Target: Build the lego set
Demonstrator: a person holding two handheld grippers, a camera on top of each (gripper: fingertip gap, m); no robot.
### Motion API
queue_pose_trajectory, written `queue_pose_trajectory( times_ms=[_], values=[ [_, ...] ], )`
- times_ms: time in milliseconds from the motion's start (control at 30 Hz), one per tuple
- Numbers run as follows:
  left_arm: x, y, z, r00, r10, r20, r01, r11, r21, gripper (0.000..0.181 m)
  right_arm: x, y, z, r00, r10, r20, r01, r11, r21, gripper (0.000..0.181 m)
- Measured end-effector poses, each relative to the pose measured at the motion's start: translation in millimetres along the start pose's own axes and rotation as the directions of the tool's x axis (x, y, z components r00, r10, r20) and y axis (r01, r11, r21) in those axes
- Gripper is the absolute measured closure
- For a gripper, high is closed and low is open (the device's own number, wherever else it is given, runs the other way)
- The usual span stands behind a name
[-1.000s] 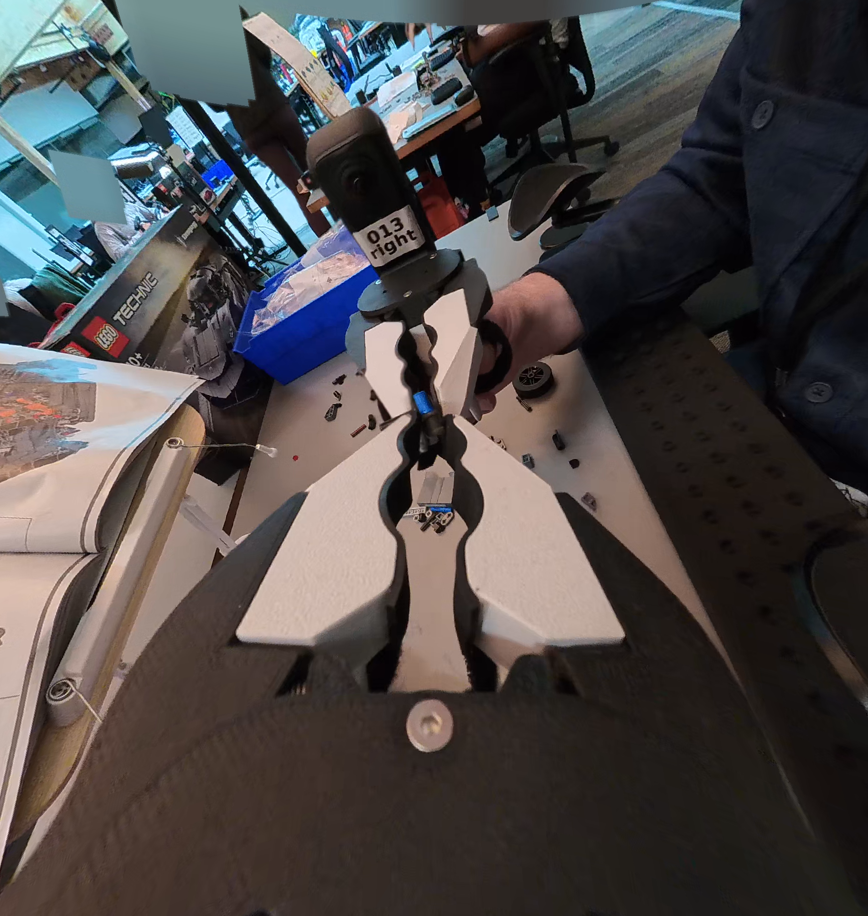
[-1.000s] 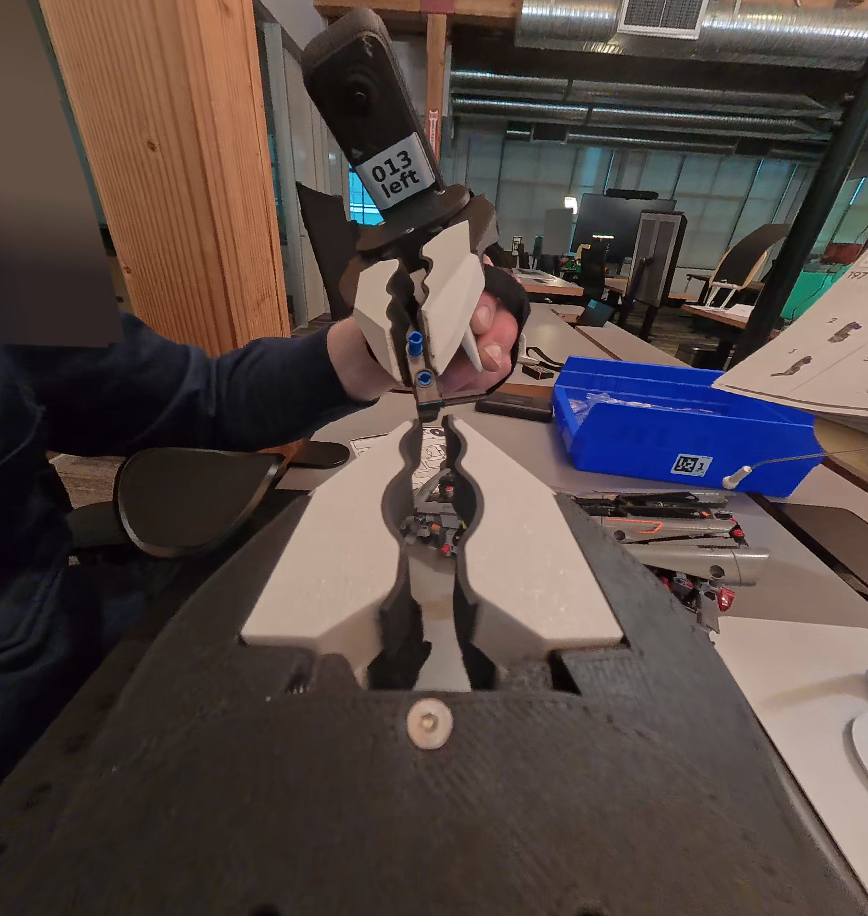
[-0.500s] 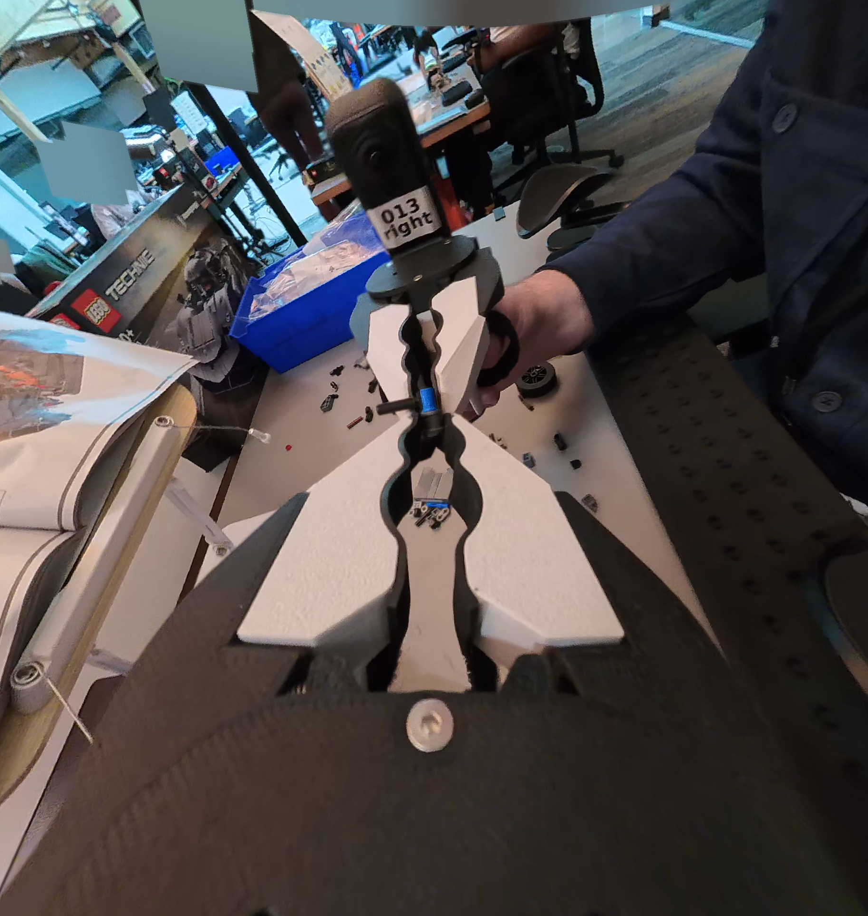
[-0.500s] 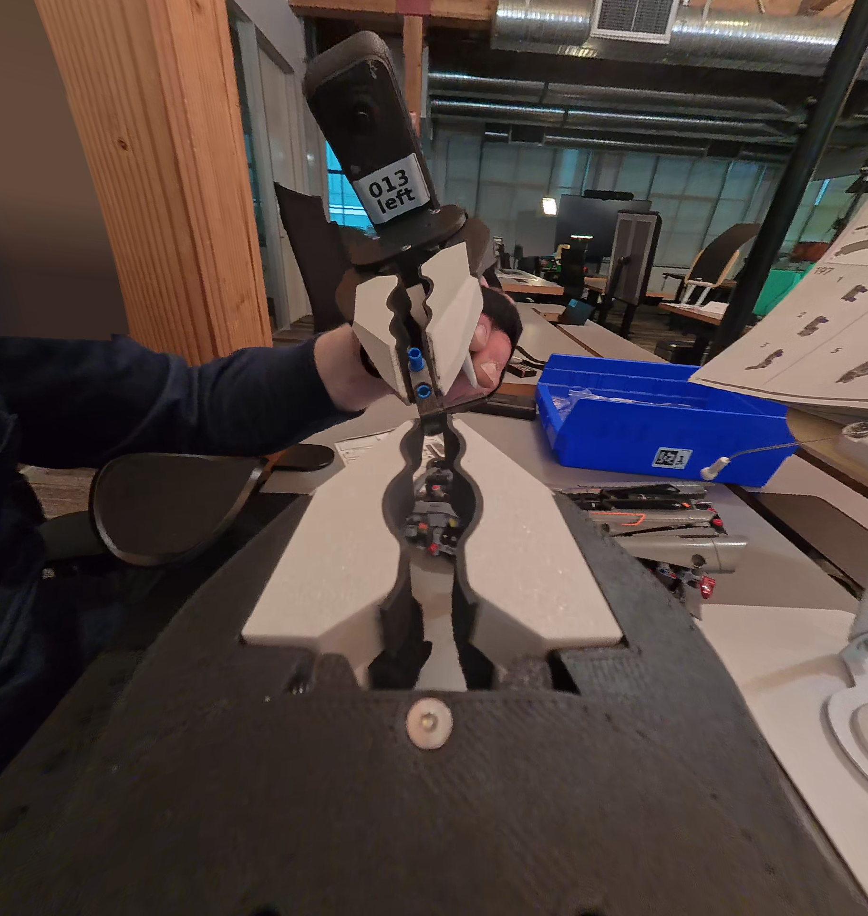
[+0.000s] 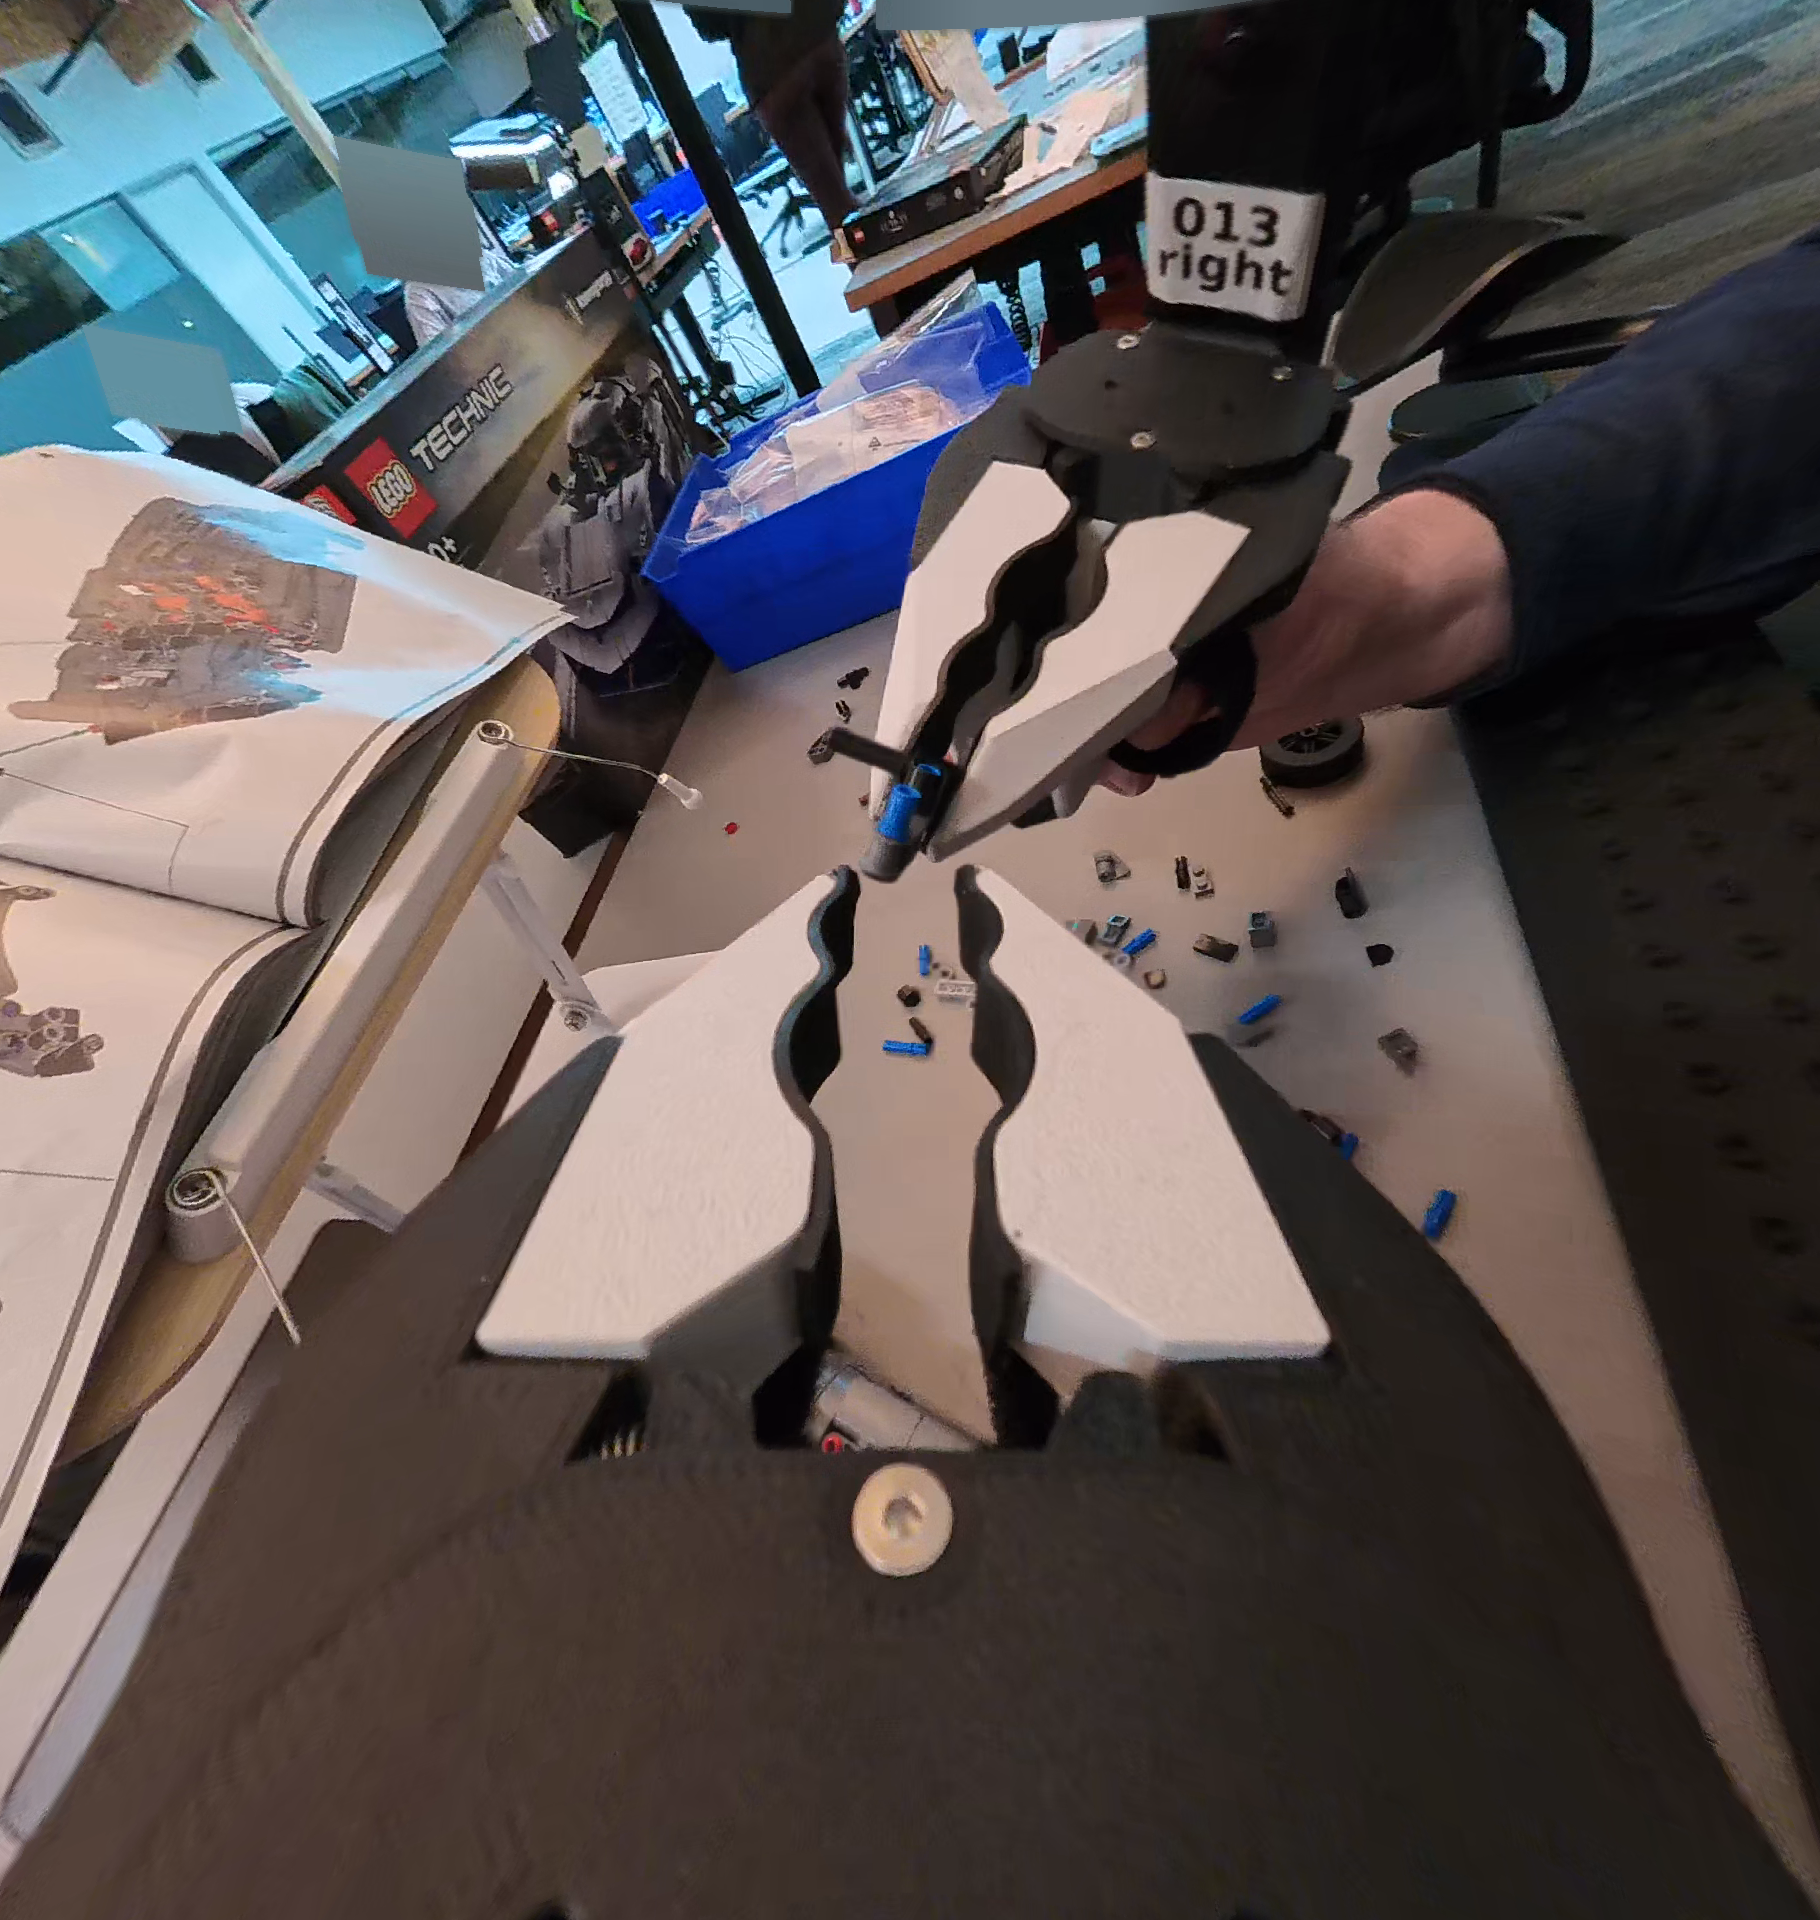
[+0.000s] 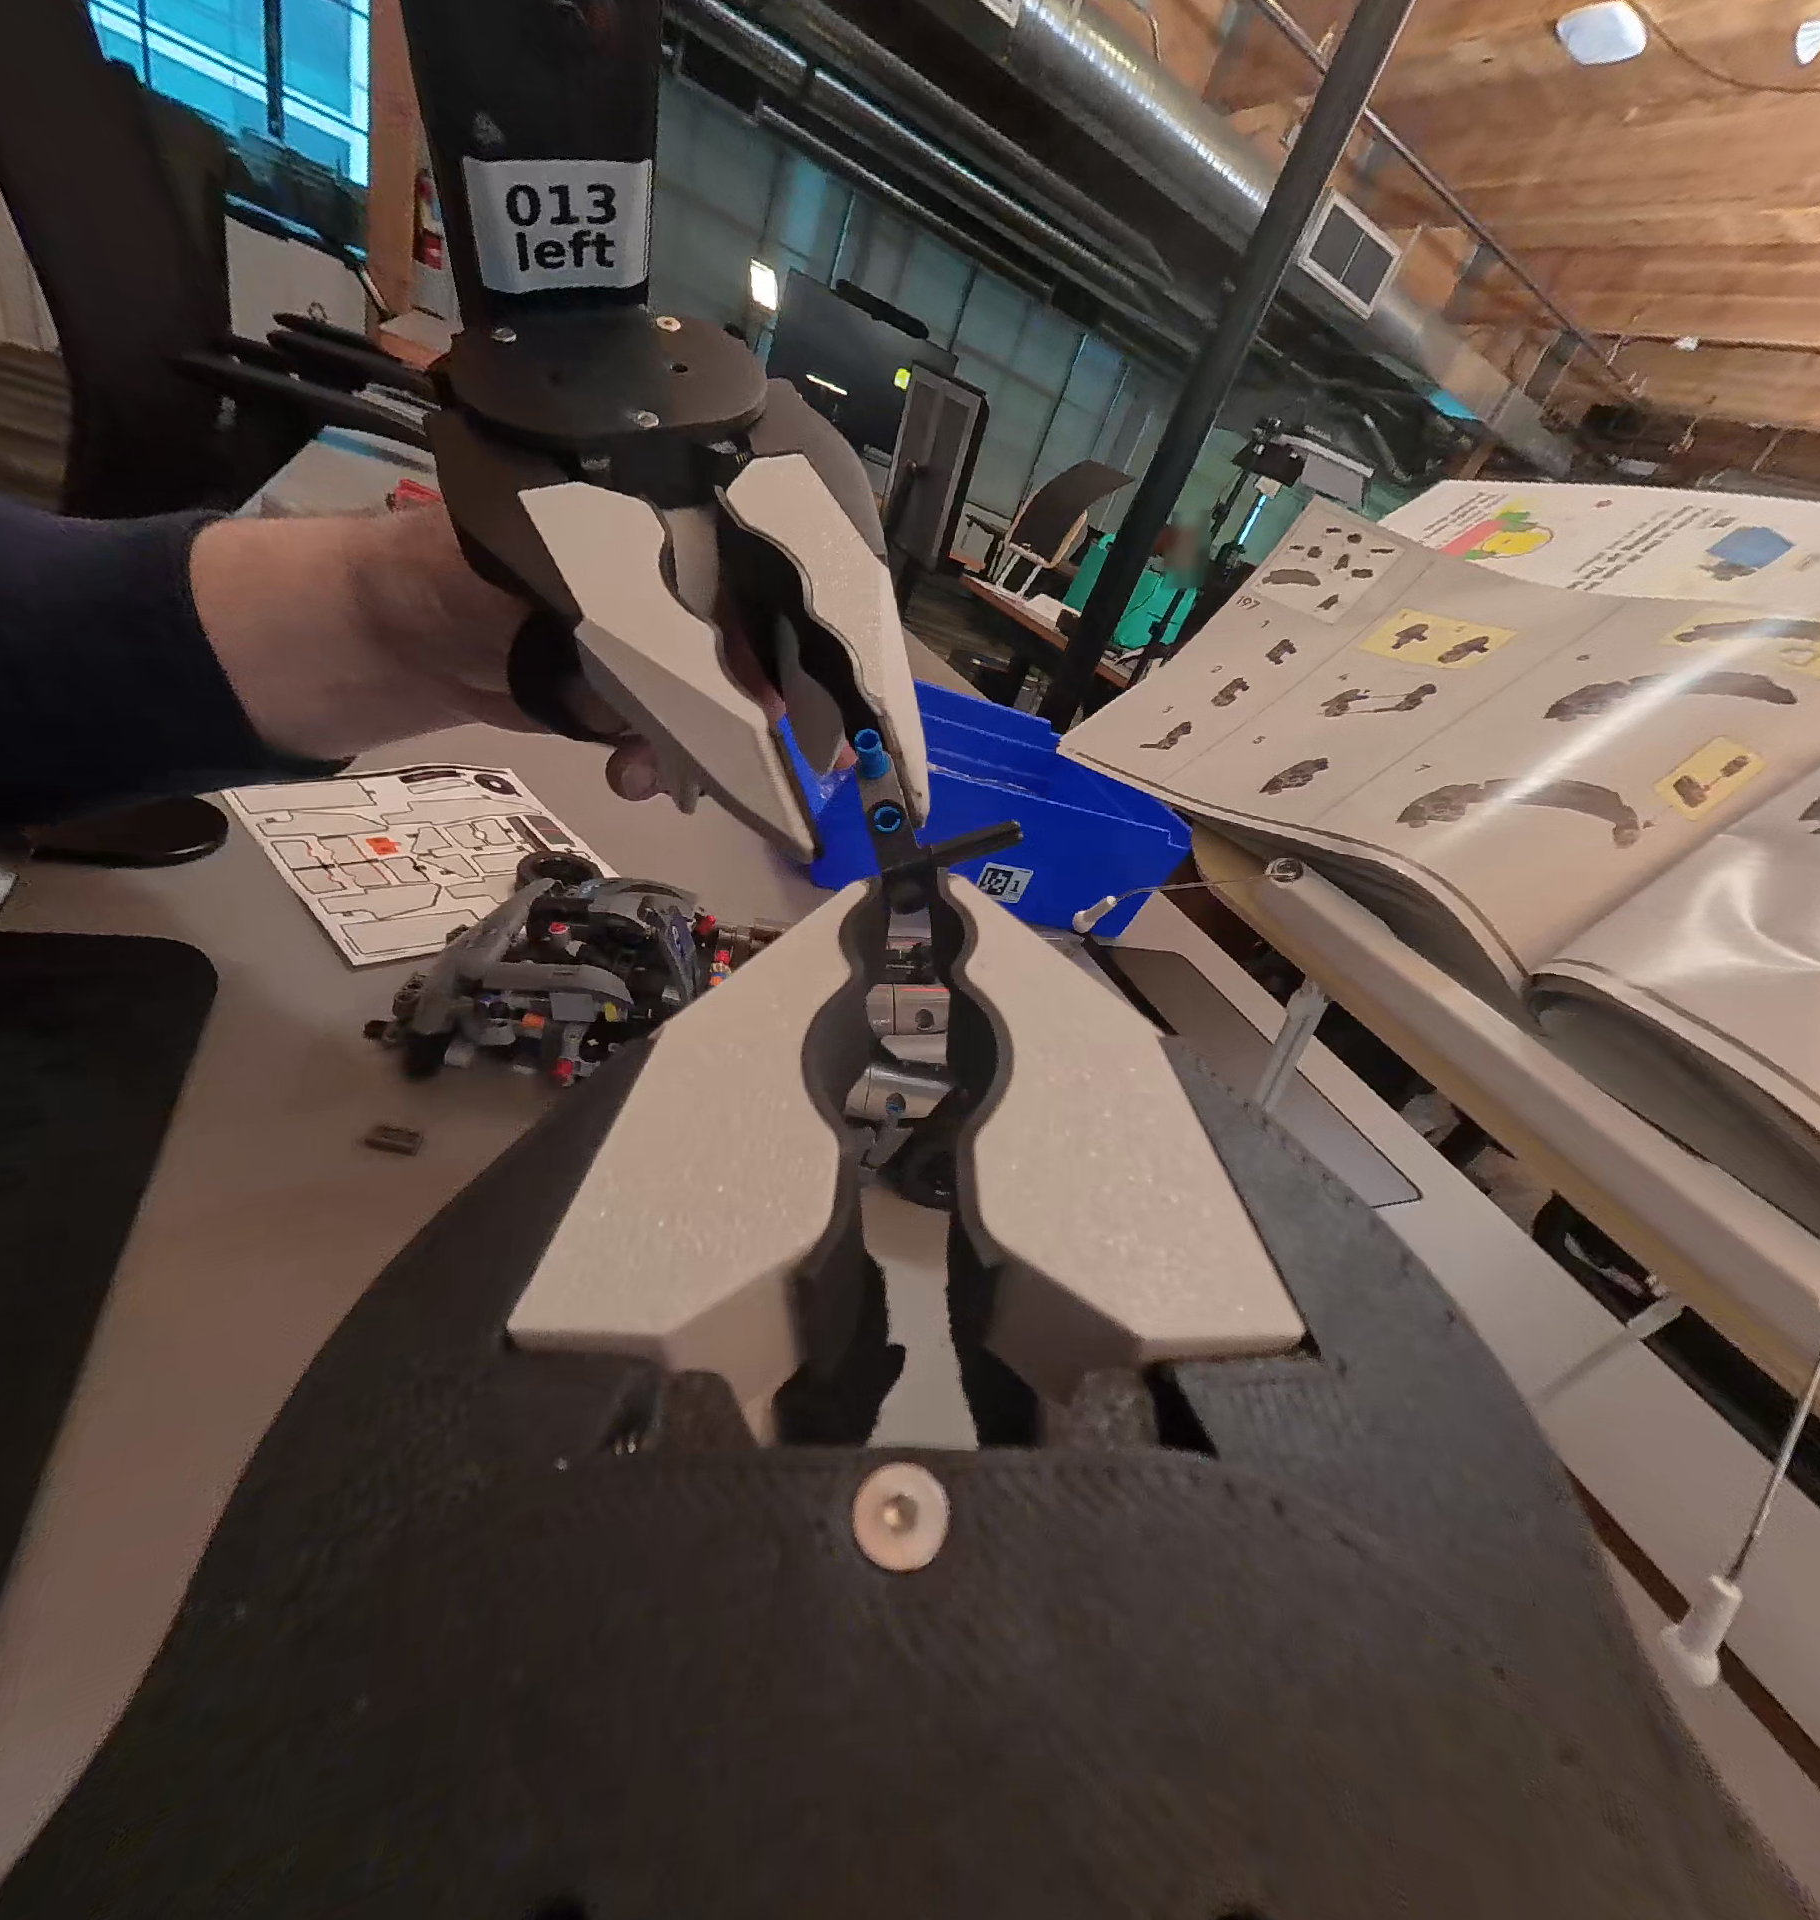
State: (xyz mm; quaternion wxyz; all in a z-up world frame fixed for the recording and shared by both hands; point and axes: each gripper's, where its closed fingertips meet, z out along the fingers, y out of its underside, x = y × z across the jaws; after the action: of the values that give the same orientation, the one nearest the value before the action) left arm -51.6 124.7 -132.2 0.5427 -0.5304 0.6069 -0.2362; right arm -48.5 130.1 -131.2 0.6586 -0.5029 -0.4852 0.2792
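Grey table carries an open booklet on a stand, a blue bin of bagged parts, and the part-built model. The model lies untouched near the sticker sheet.

Right gripper: jaws closed on the piece, a small dark connector with blue pins and a black axle sticking out sideways. It is held in the air above the table.

Left gripper: jaws apart and empty, tips just beside the piece.

Loose pins are scattered on the table below.

Judgement: the piece is light, rigid, smooth plastic that could twist in a pinch. Grip the connector body, not the pins or axle, which may slide out.
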Motion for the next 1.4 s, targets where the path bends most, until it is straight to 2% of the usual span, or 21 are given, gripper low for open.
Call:
queue_pose_trajectory(
  times_ms=[200, 400, 533, 633, 1033, 1400],
  values=[
    [1.7, 2.2, 2.4, 0.998, 0.06, 0.014, -0.059, 0.997, -0.041, 0.174, -6.5, 0.1, 2.4, 0.999, -0.028, 0.015, 0.028, 1.0, -0.002, 0.176],
    [4.3, 1.7, 1.0, 0.997, 0.072, -0.009, -0.072, 0.996, -0.044, 0.175, -8.4, -1.1, 2.1, 0.999, -0.048, 0.016, 0.047, 0.999, 0.002, 0.176],
    [2.2, 1.9, -0.4, 0.999, 0.034, -0.009, -0.034, 0.998, -0.054, 0.174, -6.4, -2.2, 1.4, 0.986, -0.16, -0.047, 0.159, 0.987, -0.026, 0.176],
    [0.4, 3.7, -1.1, 1.0, -0.017, -0.003, 0.017, 0.998, -0.057, 0.162, -7.9, -1.2, 2.9, 0.968, -0.241, -0.075, 0.236, 0.97, -0.06, 0.176],
    [7.8, 5.3, -5.3, 0.999, 0.007, -0.032, -0.011, 0.992, -0.128, 0.172, -13.2, 4.2, 7.5, 0.928, -0.361, -0.095, 0.35, 0.929, -0.118, 0.176],
    [18.3, 14.4, -13.8, 0.98, 0.074, -0.183, -0.104, 0.981, -0.163, 0.174, -28.3, 8.6, 12.7, 0.934, -0.358, -0.018, 0.354, 0.929, -0.107, 0.174]
  ],
)
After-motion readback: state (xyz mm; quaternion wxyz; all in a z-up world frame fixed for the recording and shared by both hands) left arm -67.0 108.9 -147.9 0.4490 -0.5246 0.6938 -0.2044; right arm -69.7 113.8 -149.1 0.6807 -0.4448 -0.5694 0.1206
